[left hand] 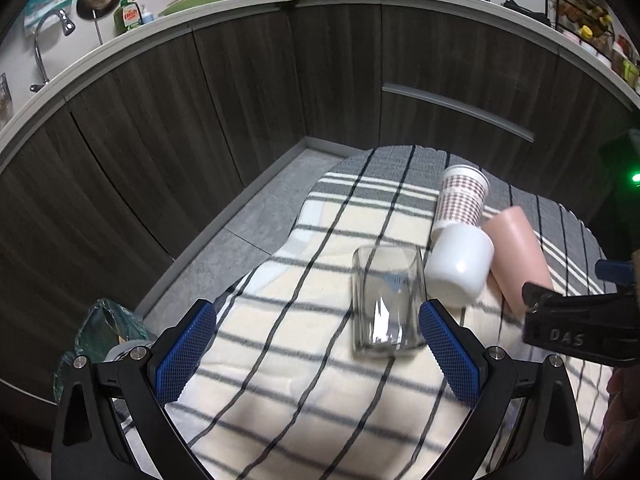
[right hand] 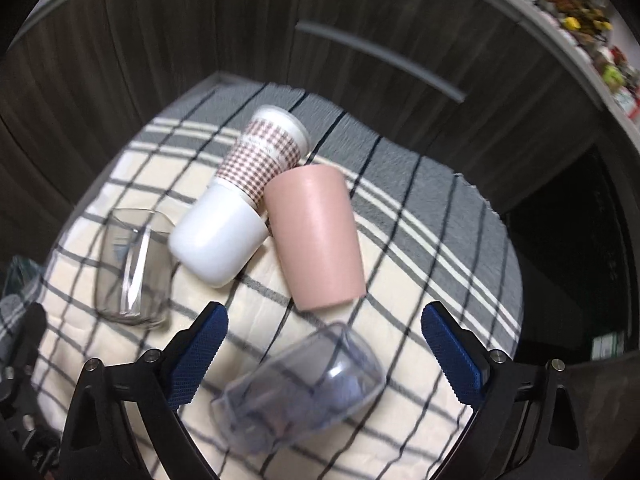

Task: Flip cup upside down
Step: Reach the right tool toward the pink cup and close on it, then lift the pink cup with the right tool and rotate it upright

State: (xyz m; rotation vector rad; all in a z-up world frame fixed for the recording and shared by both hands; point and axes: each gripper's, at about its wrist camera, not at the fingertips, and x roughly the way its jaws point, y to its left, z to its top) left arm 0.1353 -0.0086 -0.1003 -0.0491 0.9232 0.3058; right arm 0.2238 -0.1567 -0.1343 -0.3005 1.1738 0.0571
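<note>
your left hand-held gripper point(left hand: 316, 350) wide open, empty; clear square drinking glass point(left hand: 387, 302) lying beside its right finger on checked cloth point(left hand: 280, 380). your right hand-held gripper point(right hand: 323, 354) wide open, bluish clear plastic cup point(right hand: 304, 384) lying between fingers, ungripped.

White cup point(right hand: 218, 236) and pink cup point(right hand: 320, 240) touch, blocking passage between.

Dim indoor light is falling from above, glinting on the glass point(left hand: 387, 300). Fisheye bending is curving the cabinets point(left hand: 240, 92); motion blur is smearing the right view's clear cup point(right hand: 304, 384)
</note>
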